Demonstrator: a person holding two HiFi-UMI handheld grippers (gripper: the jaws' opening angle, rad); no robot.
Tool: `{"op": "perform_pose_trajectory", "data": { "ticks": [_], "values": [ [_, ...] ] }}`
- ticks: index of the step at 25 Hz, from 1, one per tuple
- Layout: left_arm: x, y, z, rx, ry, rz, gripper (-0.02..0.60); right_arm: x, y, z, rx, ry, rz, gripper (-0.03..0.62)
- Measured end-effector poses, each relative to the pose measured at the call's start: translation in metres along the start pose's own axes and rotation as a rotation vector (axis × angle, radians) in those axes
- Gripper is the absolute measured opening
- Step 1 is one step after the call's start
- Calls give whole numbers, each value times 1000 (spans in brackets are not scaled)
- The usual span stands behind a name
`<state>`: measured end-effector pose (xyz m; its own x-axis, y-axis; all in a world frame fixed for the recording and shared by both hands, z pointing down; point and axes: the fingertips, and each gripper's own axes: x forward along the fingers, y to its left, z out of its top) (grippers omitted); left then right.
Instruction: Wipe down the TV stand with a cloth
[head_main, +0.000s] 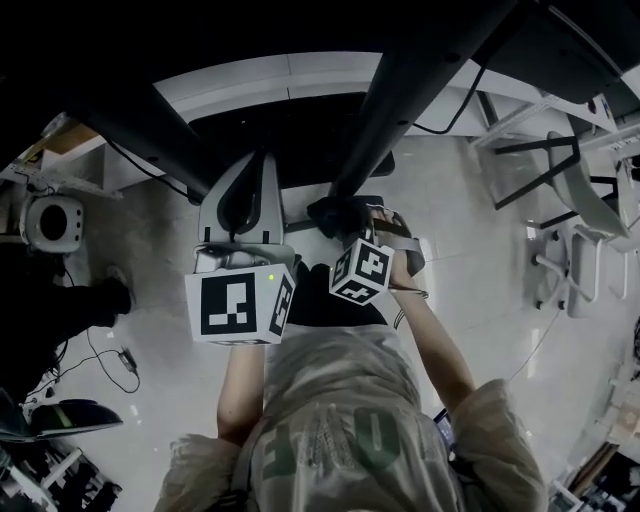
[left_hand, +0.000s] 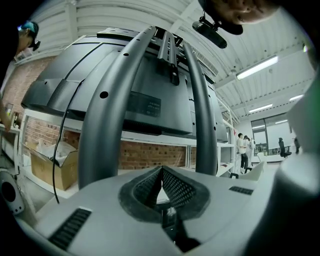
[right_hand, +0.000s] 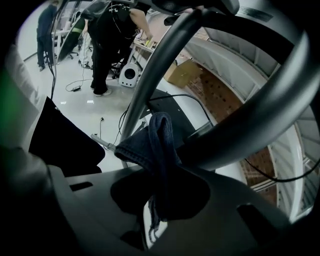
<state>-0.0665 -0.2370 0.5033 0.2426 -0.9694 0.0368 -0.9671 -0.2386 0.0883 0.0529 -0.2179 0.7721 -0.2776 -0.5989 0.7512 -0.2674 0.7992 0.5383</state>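
Two handheld grippers are raised toward a TV stand (left_hand: 107, 115) made of smooth, rounded, dark grey metal tubes that curve upward to the flat black plastic back of a television (left_hand: 145, 100). The left gripper (left_hand: 161, 172) has its jaws closed on nothing, the dimpled black rubber pads meeting at their tips in a narrow peak. The right gripper (right_hand: 160, 192) is clamped on a soft blue cloth (right_hand: 155, 140), woven like denim with a stitched hem. The cloth bunches up out of the jaws, and its fold sits right against one thick tube of the stand; whether it truly presses on the metal is hard to make out. From above, the cloth is only a dark lump ahead of the right gripper, and the stand's upper part is cut off by the dark edge of the view. A brown cardboard box (left_hand: 52, 167) stands open on a low white shelf before a red brick wall (left_hand: 150, 154) — it holds something pale and crumpled that cannot be identified. Below lies a pale, glossy floor (head_main: 470, 270).
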Motion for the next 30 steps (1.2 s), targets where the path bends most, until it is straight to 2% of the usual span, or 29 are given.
{"op": "perform_pose_trajectory", "data": {
  "ticks": [6, 9, 11, 13, 15, 18, 21, 26, 30],
  "values": [
    [1, -3, 10, -6, -9, 10, 15, 3, 5, -2, 30, 10, 21, 63],
    [-8, -3, 29, -28, 11, 27, 15, -29, 1, 8, 76, 15, 46, 63],
    [-10, -4, 59, -23, 9, 39, 15, -65, -22, 25, 116, -18, 39, 63],
    [-11, -11, 96, -11, -6, 46, 15, -110, -55, 47, 182, -82, 6, 63],
    [-13, -19, 130, 10, -32, 56, 15, -160, -92, 67, 323, -181, -39, 63],
    [-24, -30, 164, 58, -85, 83, 15, -232, -138, 98, 632, -419, -77, 63],
    [-27, -37, 172, 75, -108, 123, 15, -274, -170, 117, 825, -648, -101, 63],
    [-35, -36, 175, 67, -139, 186, 15, -300, -188, 127, 950, -781, -119, 63],
    [-45, -45, 183, 103, -151, 193, 15, -317, -194, 131, 967, -820, -138, 63]
  ]
}}
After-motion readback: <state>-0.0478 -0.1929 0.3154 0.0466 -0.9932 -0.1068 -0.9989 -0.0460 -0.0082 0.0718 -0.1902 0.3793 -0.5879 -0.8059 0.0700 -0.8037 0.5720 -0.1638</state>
